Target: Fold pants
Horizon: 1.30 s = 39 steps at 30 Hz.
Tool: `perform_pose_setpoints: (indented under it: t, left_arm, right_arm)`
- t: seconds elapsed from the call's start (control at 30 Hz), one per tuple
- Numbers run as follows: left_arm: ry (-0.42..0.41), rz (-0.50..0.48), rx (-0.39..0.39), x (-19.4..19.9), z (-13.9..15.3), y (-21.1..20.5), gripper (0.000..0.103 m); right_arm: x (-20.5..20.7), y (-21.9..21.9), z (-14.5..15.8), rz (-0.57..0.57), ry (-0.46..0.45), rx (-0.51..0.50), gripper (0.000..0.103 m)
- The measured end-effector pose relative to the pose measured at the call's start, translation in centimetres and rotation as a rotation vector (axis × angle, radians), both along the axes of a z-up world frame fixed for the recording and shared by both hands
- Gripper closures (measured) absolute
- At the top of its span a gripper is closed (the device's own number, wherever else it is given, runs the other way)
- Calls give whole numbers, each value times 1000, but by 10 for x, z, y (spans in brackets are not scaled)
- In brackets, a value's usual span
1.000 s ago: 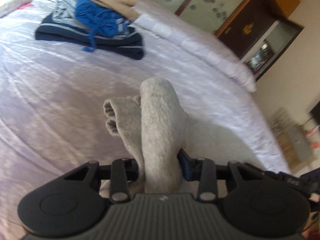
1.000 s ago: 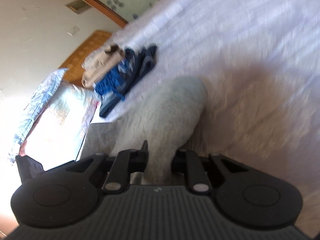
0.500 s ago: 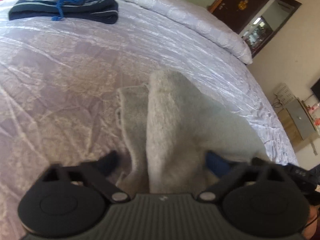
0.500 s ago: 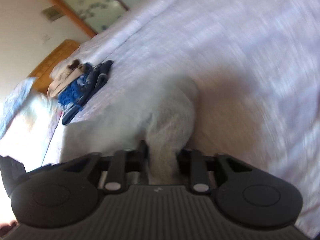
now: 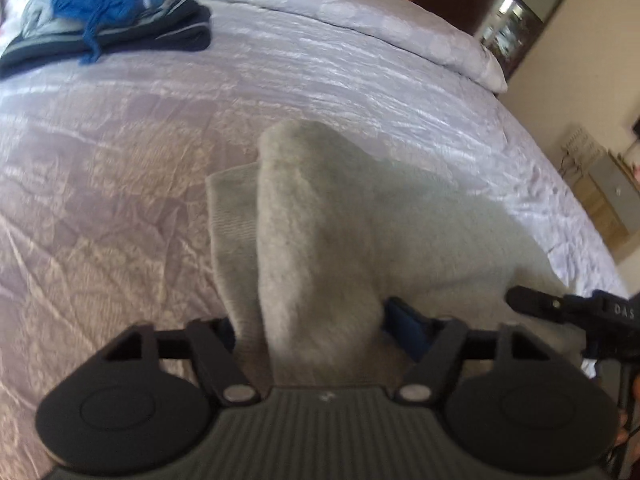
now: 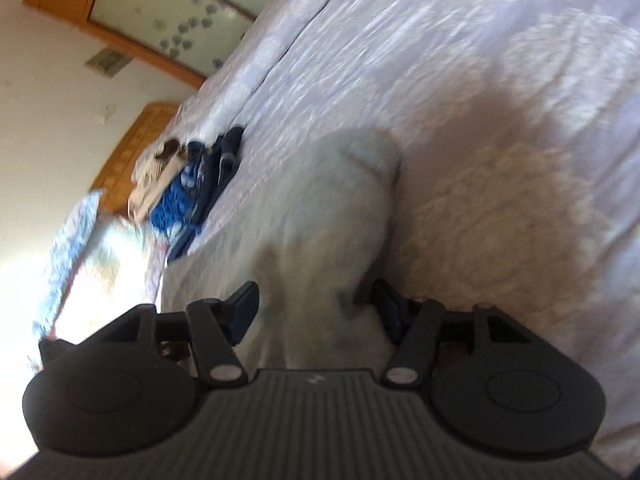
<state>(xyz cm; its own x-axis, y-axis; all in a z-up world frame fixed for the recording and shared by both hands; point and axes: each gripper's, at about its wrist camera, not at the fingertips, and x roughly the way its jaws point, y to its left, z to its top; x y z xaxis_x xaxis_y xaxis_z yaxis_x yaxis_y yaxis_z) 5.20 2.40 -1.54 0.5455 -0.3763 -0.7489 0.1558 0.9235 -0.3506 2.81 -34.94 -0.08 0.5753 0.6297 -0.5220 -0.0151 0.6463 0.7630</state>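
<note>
- Grey fleece pants [image 5: 320, 240] lie bunched on a lilac satin bedspread [image 5: 120, 160], a ribbed cuff [image 5: 234, 224] showing at their left edge.
- They look soft, thick and light; the cloth will likely sag and slide on the satin, so the folded edge seems the best place to grip.
- Left gripper [image 5: 308, 328] points forward, low over the bed, jaws parted around a raised fold of the pants.
- Right gripper [image 6: 312, 304] is rolled sideways, jaws apart astride the same fabric [image 6: 332, 220].
- A folded clothes pile [image 5: 108, 28] sits well away.
</note>
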Motion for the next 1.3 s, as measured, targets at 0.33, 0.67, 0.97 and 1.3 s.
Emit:
perform_pose_setpoints:
  t: [0.33, 0.67, 0.97, 1.3]
  left_arm:
    - [-30, 26, -56, -11, 16, 6, 71]
    - [-181, 87, -156, 7, 95, 51, 74]
    - [-380, 183, -129, 63, 215, 132, 74]
    - [-551, 395, 1, 210, 306, 251, 73]
  right_arm:
    - [-1, 16, 9, 8, -15, -81, 74]
    - [32, 56, 98, 85, -239, -140, 76]
    - [121, 123, 183, 168, -395, -89, 76]
    - [298, 267, 283, 240, -605, 2, 75]
